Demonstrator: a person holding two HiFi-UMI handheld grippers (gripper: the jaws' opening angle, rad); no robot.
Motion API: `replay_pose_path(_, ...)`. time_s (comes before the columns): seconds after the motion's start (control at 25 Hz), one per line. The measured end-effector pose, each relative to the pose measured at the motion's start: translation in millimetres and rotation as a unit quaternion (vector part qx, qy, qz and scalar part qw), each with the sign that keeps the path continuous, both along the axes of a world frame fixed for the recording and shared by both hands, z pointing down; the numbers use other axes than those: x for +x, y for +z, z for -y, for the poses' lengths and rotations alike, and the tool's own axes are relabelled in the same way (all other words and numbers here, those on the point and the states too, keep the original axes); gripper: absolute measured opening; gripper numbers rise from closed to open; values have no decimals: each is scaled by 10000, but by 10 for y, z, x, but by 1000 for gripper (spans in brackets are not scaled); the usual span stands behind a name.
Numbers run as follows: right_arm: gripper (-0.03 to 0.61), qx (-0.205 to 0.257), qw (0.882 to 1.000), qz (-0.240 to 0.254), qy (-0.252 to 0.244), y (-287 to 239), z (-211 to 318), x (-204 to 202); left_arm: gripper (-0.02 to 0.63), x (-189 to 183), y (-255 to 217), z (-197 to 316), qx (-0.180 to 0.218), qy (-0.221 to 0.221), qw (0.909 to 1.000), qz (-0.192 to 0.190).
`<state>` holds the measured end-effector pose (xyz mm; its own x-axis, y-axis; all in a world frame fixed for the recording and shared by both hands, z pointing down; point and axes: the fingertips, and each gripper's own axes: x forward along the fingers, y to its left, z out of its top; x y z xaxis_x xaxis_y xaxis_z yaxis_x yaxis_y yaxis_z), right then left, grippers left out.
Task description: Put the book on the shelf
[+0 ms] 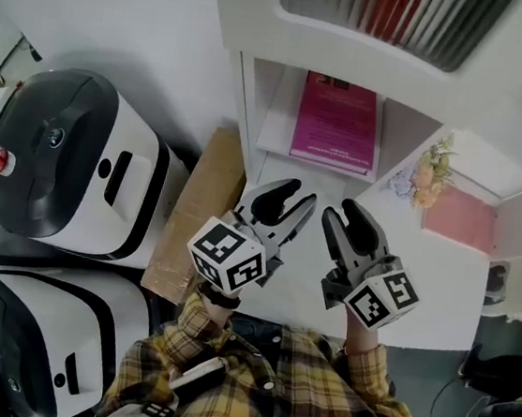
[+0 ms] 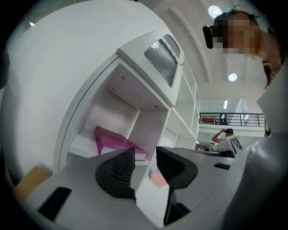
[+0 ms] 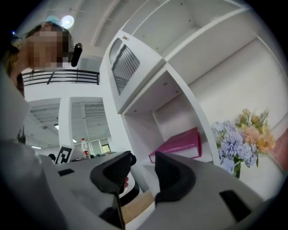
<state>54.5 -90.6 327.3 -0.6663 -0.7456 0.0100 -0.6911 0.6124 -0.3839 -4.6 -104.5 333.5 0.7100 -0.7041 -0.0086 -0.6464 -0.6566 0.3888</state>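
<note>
On the lower shelf board (image 1: 273,129) of the white bookcase (image 1: 255,23), the pink book (image 1: 336,122) lay flat, set toward the board's right edge beside the upright, with a bare strip of board along its left side. Its front edge sat close to the board's front edge, under a low roof formed by the shelf above. Below and in front, the white worktop (image 1: 440,291) was bare from the shelf's foot to both grippers. Artificial flowers (image 1: 428,171) stood near its back right corner, and a brown cardboard box (image 1: 199,214) leaned just past its left edge.

Both grippers hung over the worktop's near part, well apart from the book and pointing toward it. The left gripper (image 1: 295,198) had its fingers (image 2: 119,173) spread with nothing between them. The right gripper (image 1: 343,213) likewise held its fingers (image 3: 173,175) apart and empty. The two grippers hung close side by side without touching.

The fingers were black, rounded and ribbed on their inner faces, set in smooth grey bodies. The book was a slim hardback with a glossy magenta cover and white page edges.
</note>
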Motion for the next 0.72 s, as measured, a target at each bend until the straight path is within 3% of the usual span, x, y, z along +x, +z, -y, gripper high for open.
replay_pose_path(0.28, 131, 787, 9946, -667, -103, -324, -410, -17, 126, 157, -316, -445, 527, 187, 9977, 395)
replay_pose_path(0.72, 52, 781, 9932, -817, -270, -282, -918, 105, 73, 386, -305, -978, 623, 544, 9954, 483)
